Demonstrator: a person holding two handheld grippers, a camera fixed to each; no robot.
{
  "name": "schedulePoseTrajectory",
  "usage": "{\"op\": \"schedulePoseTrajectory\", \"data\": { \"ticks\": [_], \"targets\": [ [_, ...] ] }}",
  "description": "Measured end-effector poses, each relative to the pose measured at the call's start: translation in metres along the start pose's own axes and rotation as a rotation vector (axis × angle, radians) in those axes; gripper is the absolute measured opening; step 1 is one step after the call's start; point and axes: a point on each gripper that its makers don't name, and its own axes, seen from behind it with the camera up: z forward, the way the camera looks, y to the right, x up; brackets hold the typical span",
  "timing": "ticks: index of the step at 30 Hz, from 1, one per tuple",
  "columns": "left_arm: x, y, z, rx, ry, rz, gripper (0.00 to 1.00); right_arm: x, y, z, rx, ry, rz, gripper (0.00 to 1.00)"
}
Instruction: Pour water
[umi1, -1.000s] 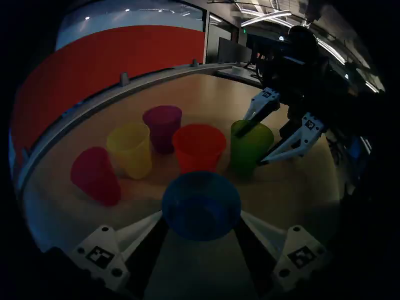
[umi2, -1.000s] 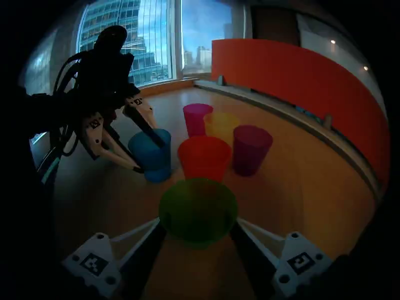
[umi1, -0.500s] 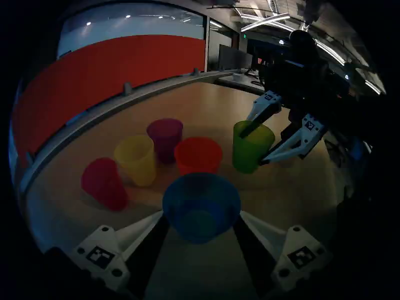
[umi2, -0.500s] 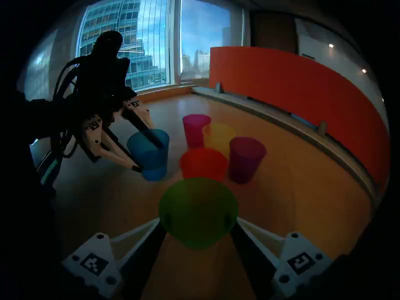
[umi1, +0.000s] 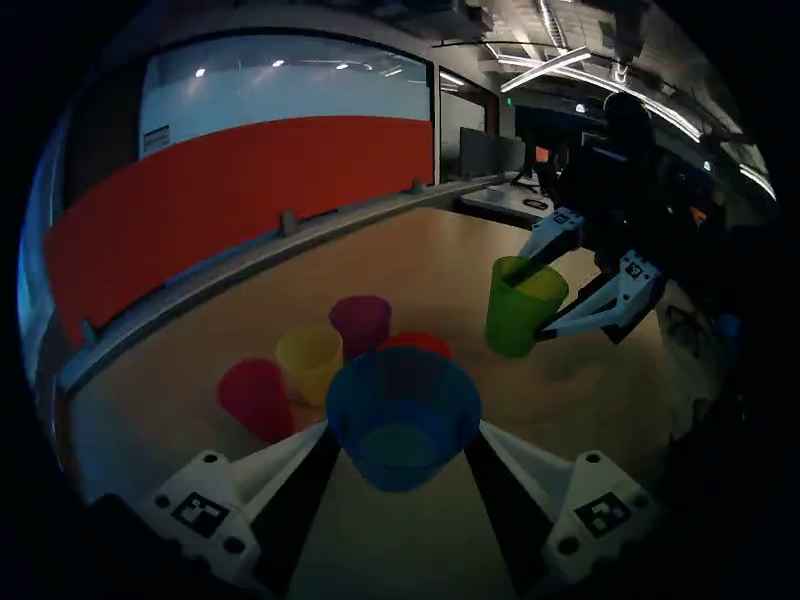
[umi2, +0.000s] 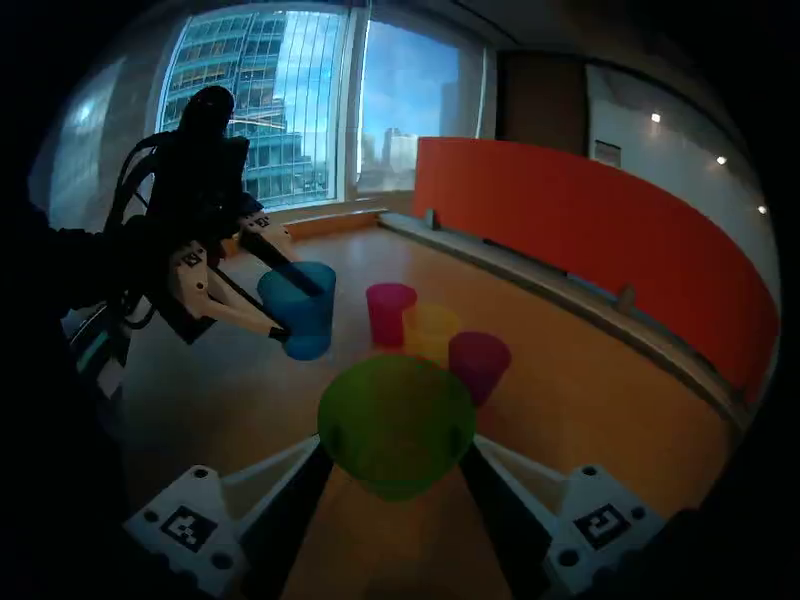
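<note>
Blue translucent plastic cup (umi1: 403, 415) hangs pinched in the left gripper's (umi1: 403, 432) fingers above the desk (umi1: 420, 250); the right gripper's (umi2: 397, 447) fingers pinch a green plastic cup (umi2: 397, 420). Misaligned rims would spill water.

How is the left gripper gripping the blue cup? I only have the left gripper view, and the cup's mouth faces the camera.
Observer: The right gripper view shows it from the side. The left gripper pinches the blue cup by its wall, one finger inside the rim and one outside.
Operator: What's behind it?
Observer: A large window with tall buildings outside.
Operator: And the right gripper's own camera?
Observer: It looks into the mouth of the green cup, which sits between the fingers of the right gripper.
</note>
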Motion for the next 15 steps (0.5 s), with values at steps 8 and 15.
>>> {"op": "schedulePoseTrajectory", "data": {
  "ticks": [8, 15],
  "targets": [
    [0.033, 0.002, -0.022, 0.022, 0.081, -0.002, 0.83, 0.032, -0.002, -0.018, -0.02, 0.085, 0.001, 0.87],
    [0.056, 0.003, -0.04, 0.033, 0.159, -0.019, 0.83, 0.058, -0.004, -0.03, -0.026, 0.151, 0.014, 0.87]
  ]
}}
